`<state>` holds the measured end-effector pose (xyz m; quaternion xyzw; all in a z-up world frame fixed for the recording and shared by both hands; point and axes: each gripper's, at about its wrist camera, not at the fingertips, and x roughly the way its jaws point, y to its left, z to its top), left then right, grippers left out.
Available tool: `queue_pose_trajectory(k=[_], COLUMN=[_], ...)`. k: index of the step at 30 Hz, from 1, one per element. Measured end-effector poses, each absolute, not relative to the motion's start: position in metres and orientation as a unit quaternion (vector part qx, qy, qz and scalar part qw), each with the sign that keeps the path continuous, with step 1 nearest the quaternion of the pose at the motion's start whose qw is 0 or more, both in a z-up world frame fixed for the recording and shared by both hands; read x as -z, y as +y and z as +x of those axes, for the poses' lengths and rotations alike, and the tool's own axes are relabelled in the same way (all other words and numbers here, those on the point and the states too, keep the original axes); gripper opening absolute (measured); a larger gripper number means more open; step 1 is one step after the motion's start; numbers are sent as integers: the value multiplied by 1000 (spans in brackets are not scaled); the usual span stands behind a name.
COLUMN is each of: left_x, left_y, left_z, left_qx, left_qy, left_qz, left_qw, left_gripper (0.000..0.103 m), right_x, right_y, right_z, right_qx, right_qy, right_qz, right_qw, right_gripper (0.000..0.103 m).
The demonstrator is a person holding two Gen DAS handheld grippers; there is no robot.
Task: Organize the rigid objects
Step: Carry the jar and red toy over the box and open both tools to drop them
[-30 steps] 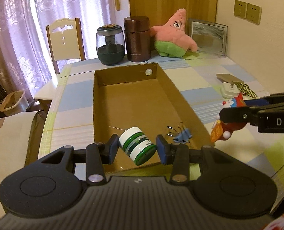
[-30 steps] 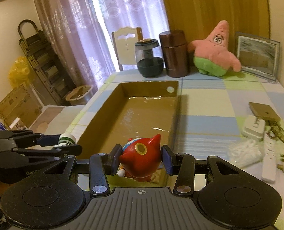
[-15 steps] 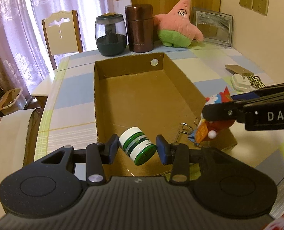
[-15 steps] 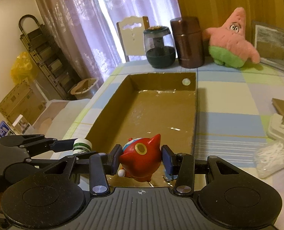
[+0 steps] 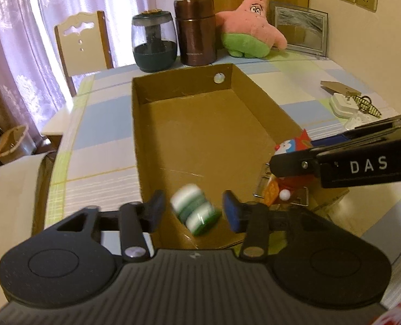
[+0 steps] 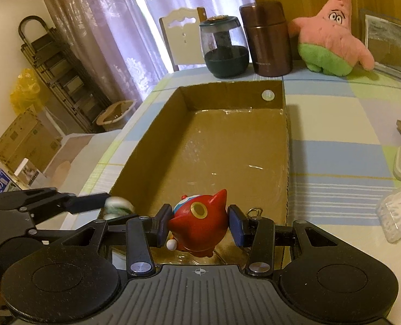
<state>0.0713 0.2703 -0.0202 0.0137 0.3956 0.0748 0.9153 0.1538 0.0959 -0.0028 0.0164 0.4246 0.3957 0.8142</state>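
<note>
A shallow cardboard box (image 5: 216,124) lies open on the table; it also shows in the right wrist view (image 6: 227,146). My left gripper (image 5: 192,211) is open over the box's near end; a green-and-white jar (image 5: 195,210) is blurred between its fingers, loose and dropping. My right gripper (image 6: 199,226) is open over the box's near right corner; the red Doraemon figure (image 6: 197,224) sits between its pads with gaps on both sides. The figure also shows in the left wrist view (image 5: 289,149). Binder clips (image 5: 265,189) lie in the box under it.
At the table's far end stand a dark glass jar (image 5: 154,44), a brown canister (image 5: 196,31), a pink starfish plush (image 5: 251,29) and a picture frame (image 5: 300,29). Small white items (image 5: 346,105) lie right of the box. A chair (image 5: 81,46) stands behind.
Both grippers have moved over the box's near end and opened. The jar has left the left fingers and is falling. The right pads have parted from the figure.
</note>
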Motion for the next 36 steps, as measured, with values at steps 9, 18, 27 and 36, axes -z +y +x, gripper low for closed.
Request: queue_pose_trajectory(k=[9,18,27,36], left_x=[17,15,15,15], left_y=[275,276,278,277], left_z=[64,61,59,57], left_qx=[-74,-75,-74,-76], left_qy=[389,387,385,385], left_qz=[13,14,12,9], left_qw=[918,919,920,920], left_gripper=[52,52,52,52], right_x=[6,10,16,4], right_y=[97,102,108,96], right_z=[154,153,156,158], right_qx=[-393,-394,-396,-396], right_qy=[432,439,452,434], right_qz=[23,24,36,68], right_qw=[812,807,799,806], right_gripper=[42,42,42,61])
